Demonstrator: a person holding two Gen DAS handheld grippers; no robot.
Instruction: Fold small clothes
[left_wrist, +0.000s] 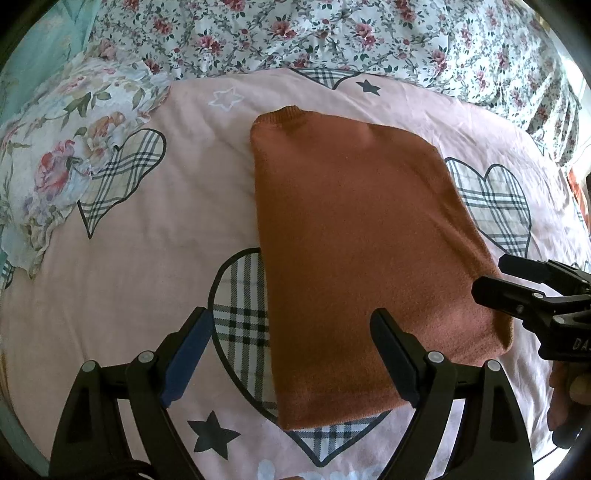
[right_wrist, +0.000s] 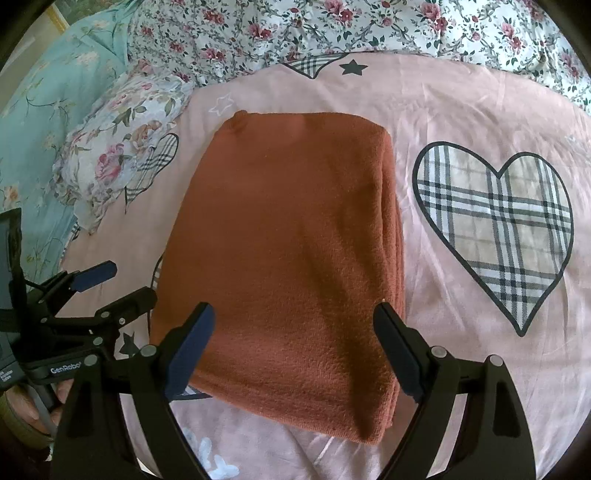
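Note:
A rust-orange knitted garment (left_wrist: 362, 243) lies folded into a neat rectangle on the pink bedsheet (left_wrist: 122, 288); its ribbed collar shows at the far end. My left gripper (left_wrist: 291, 325) hovers open over the garment's near left corner, with nothing pressed between its pads. In the right wrist view the same folded garment (right_wrist: 291, 266) fills the middle, and my right gripper (right_wrist: 295, 321) stands open above its near edge, holding nothing. Each gripper shows in the other's view: the right gripper (left_wrist: 495, 277) at the right edge, the left gripper (right_wrist: 129, 284) at the left edge, both with jaws apart.
A floral pillow (left_wrist: 62, 162) lies at the far left and a flowered quilt (left_wrist: 332, 37) is bunched along the back. Turquoise floral cloth (right_wrist: 48, 122) lies far left. The pink sheet (right_wrist: 461, 129) with plaid hearts spreads to the right. A person's fingers (right_wrist: 26, 406) hold the left gripper's handle.

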